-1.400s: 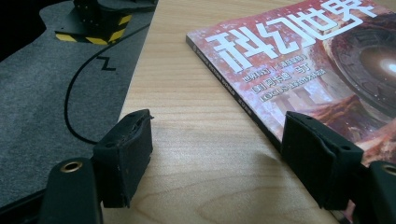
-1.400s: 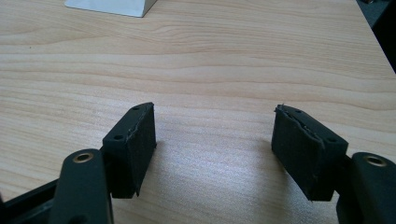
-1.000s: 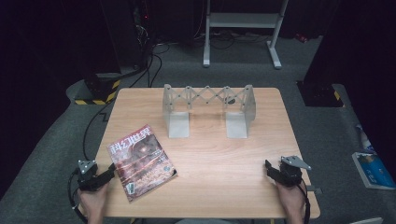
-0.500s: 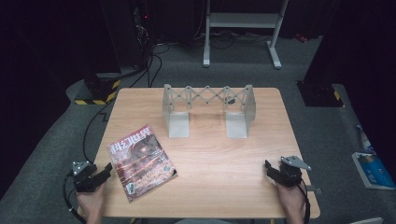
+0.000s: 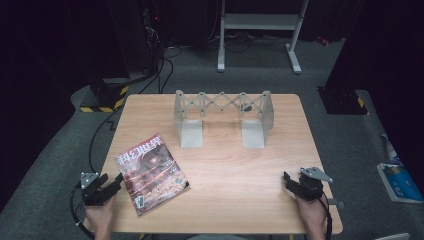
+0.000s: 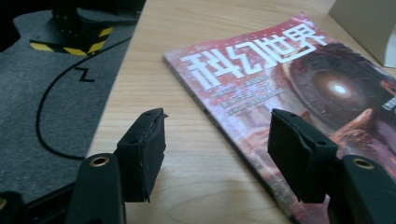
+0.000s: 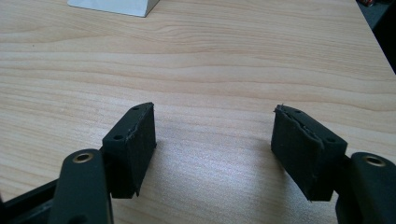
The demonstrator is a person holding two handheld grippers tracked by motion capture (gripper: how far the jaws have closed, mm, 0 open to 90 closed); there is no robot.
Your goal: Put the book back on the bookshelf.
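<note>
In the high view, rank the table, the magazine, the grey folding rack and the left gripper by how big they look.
1. table
2. grey folding rack
3. magazine, close to the rack
4. left gripper

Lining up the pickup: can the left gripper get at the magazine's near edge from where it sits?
Probably yes: the left gripper sits open beside the magazine, its jaws just closing, nothing between them.

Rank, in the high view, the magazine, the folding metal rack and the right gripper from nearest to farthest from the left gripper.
1. The magazine, just beside the left gripper, at the table's near left.
2. The folding metal rack, standing at the far middle of the table.
3. The right gripper, at the near right edge.
</note>
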